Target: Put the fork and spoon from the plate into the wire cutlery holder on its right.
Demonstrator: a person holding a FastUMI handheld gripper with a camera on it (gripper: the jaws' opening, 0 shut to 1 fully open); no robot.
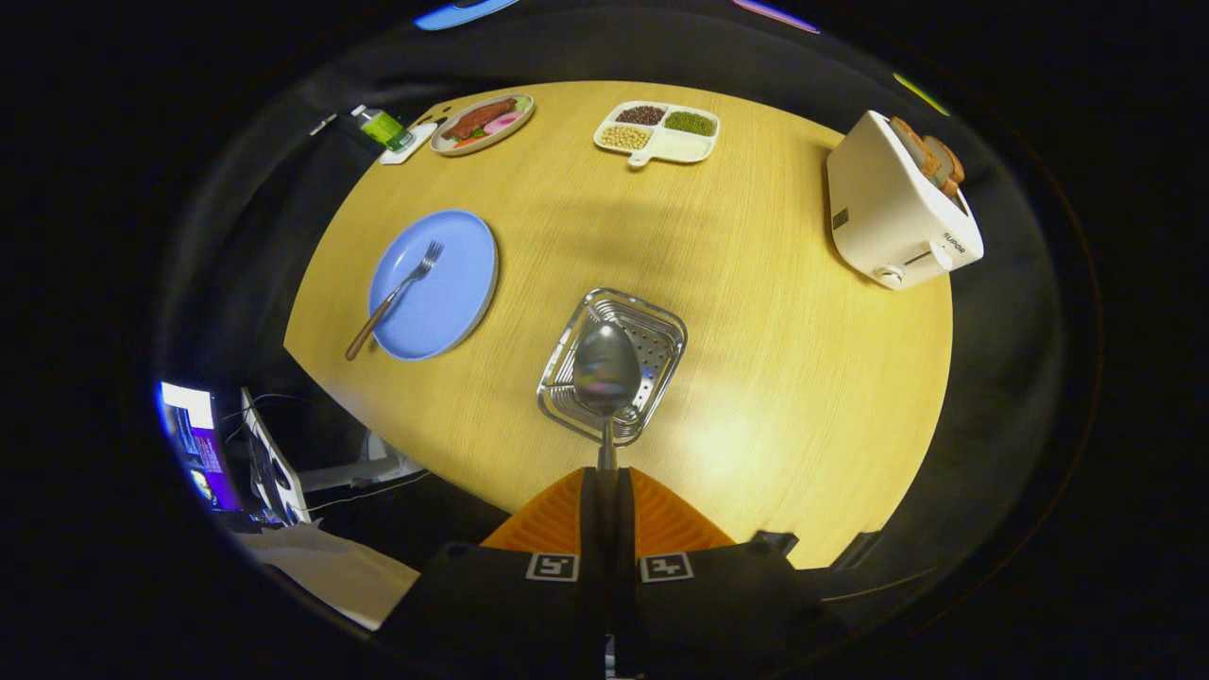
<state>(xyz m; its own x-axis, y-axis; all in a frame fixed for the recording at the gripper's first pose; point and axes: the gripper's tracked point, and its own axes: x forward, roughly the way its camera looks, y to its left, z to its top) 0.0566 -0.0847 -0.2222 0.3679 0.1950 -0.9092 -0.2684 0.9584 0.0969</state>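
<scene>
My gripper [605, 477] is shut on the handle of a metal spoon [605, 370], whose bowl points away from the fingers. The spoon hangs high above the square wire cutlery holder [652, 326], right over its opening, and I look straight down into it. Left of the holder lies the blue plate [453, 283]. A fork [392, 300] with a wooden handle rests on the plate, tines toward the far side, handle reaching past the plate's near rim.
A white toaster [893, 212] with bread slices stands at the right of the wooden table [774, 378]. At the far edge sit a divided tray of beans [658, 132], a plate of food [483, 123] and a green bottle [384, 127]. A monitor [194, 439] glows below the table's left.
</scene>
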